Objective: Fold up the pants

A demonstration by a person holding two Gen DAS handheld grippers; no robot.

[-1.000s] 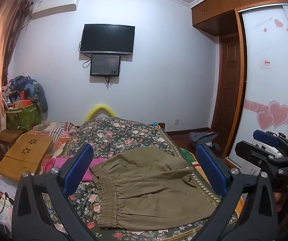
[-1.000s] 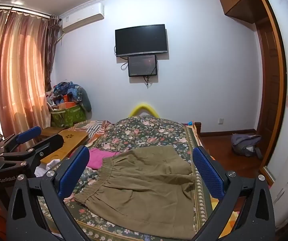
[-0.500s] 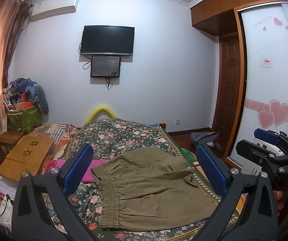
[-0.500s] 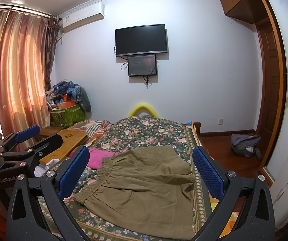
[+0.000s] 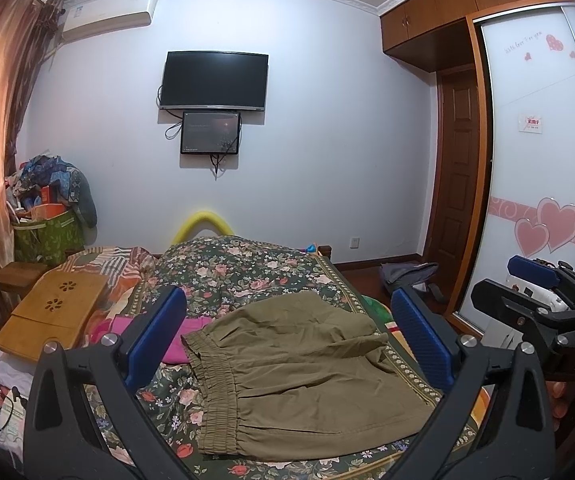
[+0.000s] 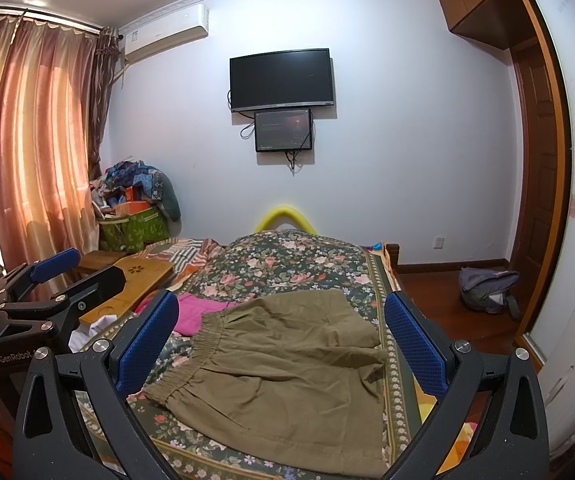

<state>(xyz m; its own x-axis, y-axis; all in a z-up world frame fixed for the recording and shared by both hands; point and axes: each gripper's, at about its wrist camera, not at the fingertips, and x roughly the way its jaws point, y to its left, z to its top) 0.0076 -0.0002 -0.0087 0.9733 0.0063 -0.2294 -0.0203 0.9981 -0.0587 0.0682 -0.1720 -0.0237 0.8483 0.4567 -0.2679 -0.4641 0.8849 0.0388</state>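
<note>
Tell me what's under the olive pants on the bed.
The olive pants lie flat on the floral bedspread. A pink garment sticks out beside the waistband; whether it continues beneath is hidden. Nothing else shows.

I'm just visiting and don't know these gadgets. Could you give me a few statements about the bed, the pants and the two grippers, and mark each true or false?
1. The olive pants lie on the flowered bedspread. True.
2. The left gripper is clamped on the waistband. False: its fingers are spread wide and hold nothing.
3. A pink garment lies beside the pants, at the waistband end. True.
4. The right gripper holds a trouser leg. False: it is open and empty, above the pants.
5. The television on the wall shows a bright picture. False: its screen is dark.
</note>
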